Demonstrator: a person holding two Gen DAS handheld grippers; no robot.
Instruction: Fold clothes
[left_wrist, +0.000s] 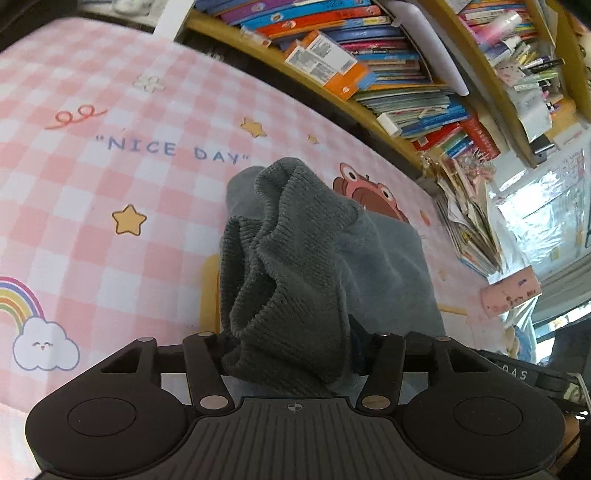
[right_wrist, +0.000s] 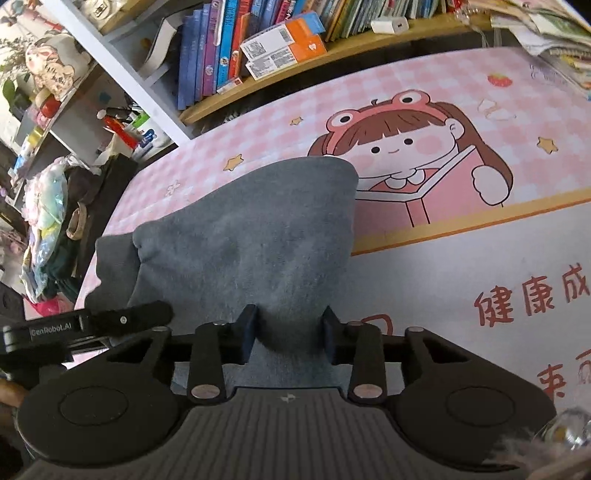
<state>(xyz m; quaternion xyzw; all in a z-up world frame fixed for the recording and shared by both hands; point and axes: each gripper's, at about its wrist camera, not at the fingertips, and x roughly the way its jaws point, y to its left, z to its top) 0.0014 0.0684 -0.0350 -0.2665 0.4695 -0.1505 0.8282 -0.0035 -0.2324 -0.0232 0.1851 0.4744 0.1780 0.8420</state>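
Observation:
A grey-blue knit garment (left_wrist: 373, 258) lies on a pink checked cartoon mat (left_wrist: 110, 184). In the left wrist view its ribbed cuff (left_wrist: 288, 266) is bunched up and covers my left gripper (left_wrist: 295, 354), which is shut on it; the fingertips are hidden by the cloth. In the right wrist view the garment (right_wrist: 251, 229) lies in a folded wedge on the mat (right_wrist: 461, 258). My right gripper (right_wrist: 290, 332) has a fold of the cloth pinched between its blue fingers (right_wrist: 248, 332). The left gripper's body (right_wrist: 92, 325) shows at the left.
A wooden shelf with stacked books (left_wrist: 388, 74) runs along the mat's far edge, also in the right wrist view (right_wrist: 258, 48). Loose papers (left_wrist: 469, 229) and a pink box (left_wrist: 511, 295) sit at the right. Bags and clutter (right_wrist: 48, 229) lie off the mat's left side.

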